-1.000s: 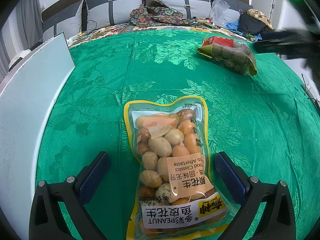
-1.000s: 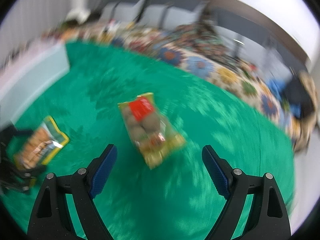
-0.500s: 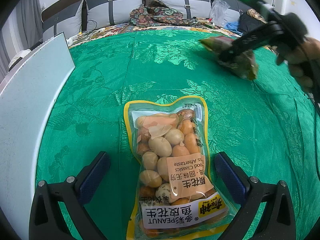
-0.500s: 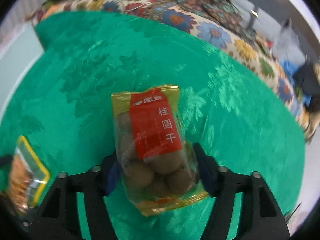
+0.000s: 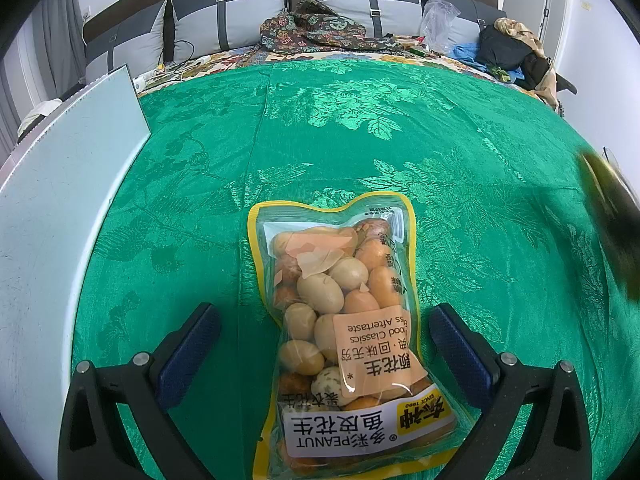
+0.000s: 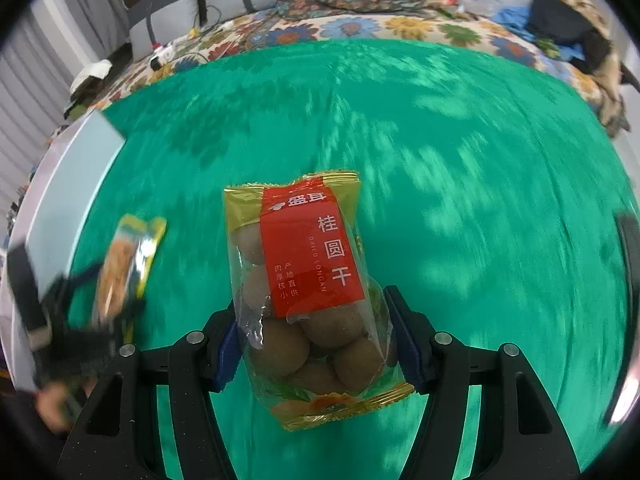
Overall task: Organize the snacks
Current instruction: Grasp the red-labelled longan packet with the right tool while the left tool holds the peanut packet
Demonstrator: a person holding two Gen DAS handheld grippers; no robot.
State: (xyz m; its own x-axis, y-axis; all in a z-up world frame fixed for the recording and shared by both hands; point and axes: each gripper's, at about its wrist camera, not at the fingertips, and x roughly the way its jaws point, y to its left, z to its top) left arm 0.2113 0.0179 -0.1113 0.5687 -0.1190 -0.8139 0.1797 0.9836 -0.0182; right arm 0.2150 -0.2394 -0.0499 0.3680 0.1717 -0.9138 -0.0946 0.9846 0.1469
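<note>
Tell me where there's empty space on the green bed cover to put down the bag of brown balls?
The green patterned cover is bare from the yellow-edged peanut bag back to the flowery bedspread, and on its right side. Left is bordered by the pale flat board. The right gripper holds the red-labelled longan bag; the left gripper straddles the peanuts.

Green floral cloth [image 5: 360, 128]; yellow-edged peanut bag [image 5: 340, 320]; seemingly gold, red-labelled longan bag [image 6: 312, 280].

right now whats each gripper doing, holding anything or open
Left gripper: open, astride the fish-skin peanut bag, pads clear of it.
Right gripper: shut on the dried longan bag.
</note>
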